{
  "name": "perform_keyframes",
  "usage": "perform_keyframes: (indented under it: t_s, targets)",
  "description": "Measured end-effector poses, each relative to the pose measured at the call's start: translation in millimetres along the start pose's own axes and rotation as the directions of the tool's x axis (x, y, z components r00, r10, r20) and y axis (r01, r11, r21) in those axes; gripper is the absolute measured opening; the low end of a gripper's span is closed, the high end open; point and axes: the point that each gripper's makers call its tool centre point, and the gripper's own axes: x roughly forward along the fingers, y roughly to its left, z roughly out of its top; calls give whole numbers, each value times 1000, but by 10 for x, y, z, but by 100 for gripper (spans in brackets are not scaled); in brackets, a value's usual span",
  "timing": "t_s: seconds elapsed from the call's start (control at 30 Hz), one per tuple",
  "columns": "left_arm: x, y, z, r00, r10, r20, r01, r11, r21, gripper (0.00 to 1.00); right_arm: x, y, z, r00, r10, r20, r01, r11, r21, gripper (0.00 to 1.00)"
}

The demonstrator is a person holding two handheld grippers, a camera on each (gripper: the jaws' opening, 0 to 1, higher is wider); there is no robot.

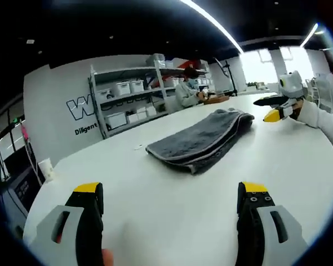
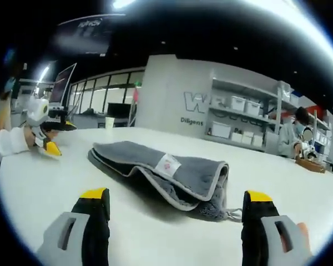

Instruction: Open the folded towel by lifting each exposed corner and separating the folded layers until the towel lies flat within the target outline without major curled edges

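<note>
Right gripper view shows the towel's (image 2: 161, 172) pale, possibly printed label (image 2: 167, 164).

Right tongs (image 2: 175, 206) sit low over the white table (image 2: 39, 188), jaws spread wide apart, yellow tips up, nothing between them. Dead ahead lies the grey towel (image 2: 161, 169), folded over on itself, layers stacked and gaping along the near edge, a small white label (image 2: 167, 164) showing on top. A thin loop sticks out at its right corner. Over on the left, the other tongs (image 2: 51, 145) come into frame, held in a white-sleeved hand (image 2: 14, 139), yellow tip hovering just off the table, well apart from the towel. At the back, shelving (image 2: 241, 119) with white bins, and a seated person (image 2: 293, 136) at the far right.
</note>
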Motion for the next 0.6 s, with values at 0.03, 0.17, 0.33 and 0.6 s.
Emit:
perform_keyframes:
  t_s: [0.03, 0.17, 0.33, 0.6]
  targets:
    - [19, 14, -15, 1000, 2, -7, -2, 1000, -5, 100, 4, -4, -3, 1000, 1, -1, -1, 1000, 4, 99]
    - [94, 87, 14, 1000, 11, -7, -11, 999, -42, 100, 4, 4, 26, 1000, 14, 14, -14, 1000, 27, 99]
    - [219, 129, 88, 999, 29, -22, -29, 1000, 13, 100, 5, -9, 12, 1000, 6, 8, -6, 1000, 20, 99]
    - [446, 84, 135, 999, 0, -43, 3, 997, 81, 100, 15, -2, -24, 1000, 7, -7, -7, 1000, 22, 99]
